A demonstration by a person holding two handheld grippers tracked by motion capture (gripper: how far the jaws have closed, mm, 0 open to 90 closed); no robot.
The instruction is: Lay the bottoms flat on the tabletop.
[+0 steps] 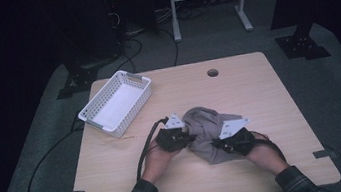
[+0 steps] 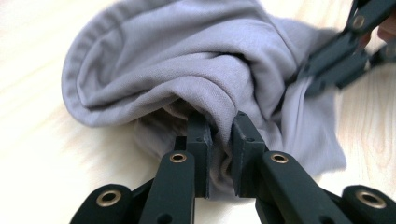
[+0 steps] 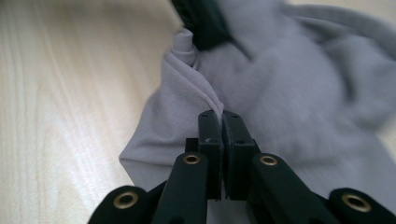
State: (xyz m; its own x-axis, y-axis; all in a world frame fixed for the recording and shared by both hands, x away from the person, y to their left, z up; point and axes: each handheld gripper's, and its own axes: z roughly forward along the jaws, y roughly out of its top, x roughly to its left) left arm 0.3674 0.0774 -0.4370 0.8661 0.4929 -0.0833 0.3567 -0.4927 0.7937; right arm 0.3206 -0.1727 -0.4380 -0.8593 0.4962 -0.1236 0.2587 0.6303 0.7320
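Your counter (image 1: pixel 120 184) is pale wood, standing on grey carpet in a dark room, with a white basket (image 1: pixel 116 102) near its far left corner. The grey cloth (image 1: pixel 203 129) lies bunched at the near middle. Your forearms come in low from the near edge: your left claw (image 1: pixel 187 138) is clamped on a fold at the cloth's left side, your right claw (image 1: pixel 218 143) pinching its near right edge.

The cloth (image 1: pixel 207 130) lies on the tabletop (image 1: pixel 259 93) between the left gripper (image 1: pixel 188 138) and the right gripper (image 1: pixel 217 143), touching both, while the basket (image 1: pixel 116 102) sits well beyond and left of the left gripper.
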